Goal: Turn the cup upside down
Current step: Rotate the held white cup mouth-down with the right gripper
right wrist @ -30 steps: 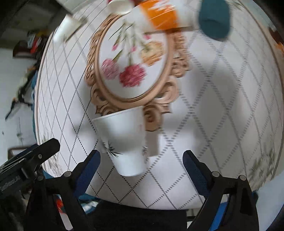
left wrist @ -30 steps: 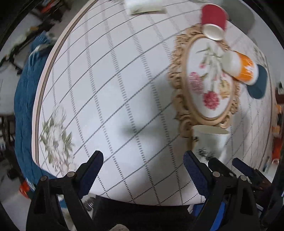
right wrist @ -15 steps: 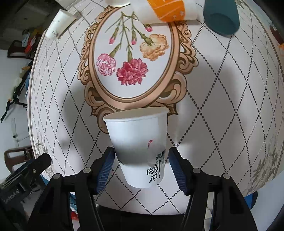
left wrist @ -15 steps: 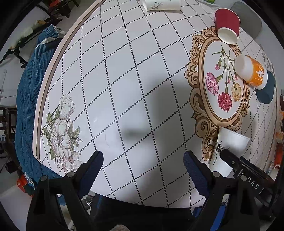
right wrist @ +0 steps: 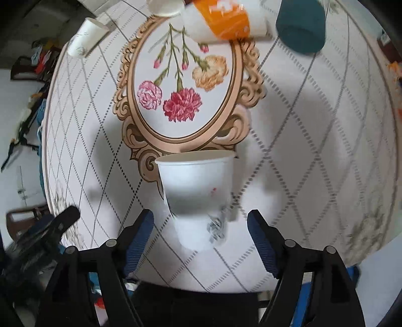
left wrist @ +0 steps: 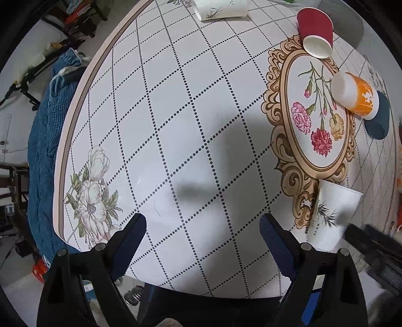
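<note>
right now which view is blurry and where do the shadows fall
Right wrist view: the white cup is motion-smeared near its base, and the table grid streaks. Left wrist view: sharp, apart from the blurred right gripper at the right edge; a broad soft shadow darkens mid-table.

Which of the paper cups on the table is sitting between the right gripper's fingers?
The plain white cup, at the lower scroll of the floral medallion. It sits between the right gripper and its open fingers; the red, orange and teal cups lie far across the table.
</note>
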